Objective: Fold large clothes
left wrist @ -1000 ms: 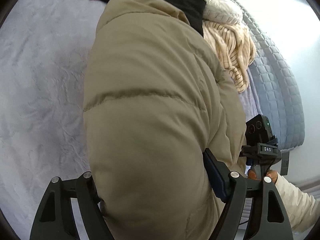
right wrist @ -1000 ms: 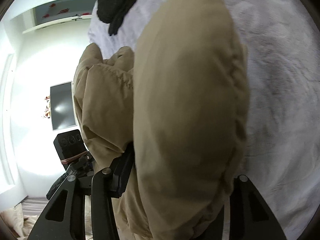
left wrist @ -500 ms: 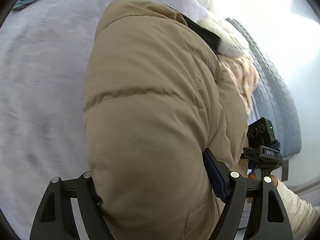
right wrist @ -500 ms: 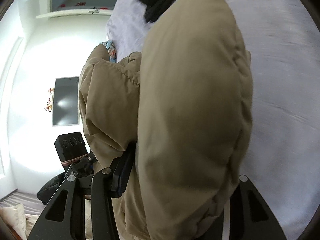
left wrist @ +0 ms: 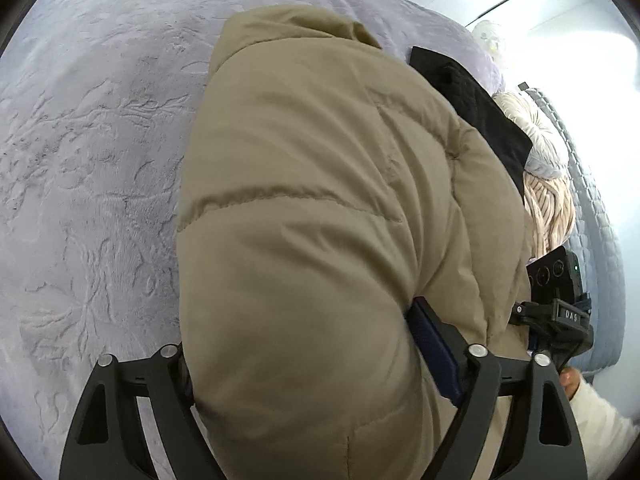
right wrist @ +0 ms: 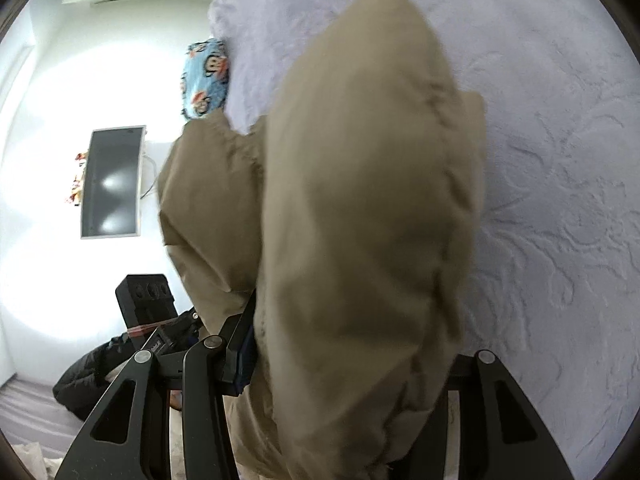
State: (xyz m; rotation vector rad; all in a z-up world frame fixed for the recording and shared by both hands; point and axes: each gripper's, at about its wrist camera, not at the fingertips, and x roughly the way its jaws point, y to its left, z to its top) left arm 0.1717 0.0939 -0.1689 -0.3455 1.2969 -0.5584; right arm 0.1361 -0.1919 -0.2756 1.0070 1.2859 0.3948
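Note:
A puffy tan jacket point(left wrist: 312, 220) fills the left wrist view, held above the lilac bed cover point(left wrist: 88, 168). My left gripper point(left wrist: 304, 344) is shut on a thick fold of the jacket. In the right wrist view the same jacket point(right wrist: 360, 220) bulges between the jaws, and my right gripper point(right wrist: 352, 344) is shut on it. The right gripper's body point(left wrist: 560, 304) shows at the right of the left wrist view; the left gripper's body point(right wrist: 148, 300) shows at lower left of the right wrist view.
A black garment point(left wrist: 476, 108), a cream knit point(left wrist: 548, 204) and a grey quilted blanket point(left wrist: 600, 240) lie at the bed's right. A blue cartoon-print pillow point(right wrist: 206, 76) sits at the bed edge. A wall screen point(right wrist: 112, 182) and a dark coat point(right wrist: 88, 376) lie beyond.
Both grippers have carried the jacket across the bed. The black garment and the knit have shifted right in the left view, and the blue pillow has come into the right view.

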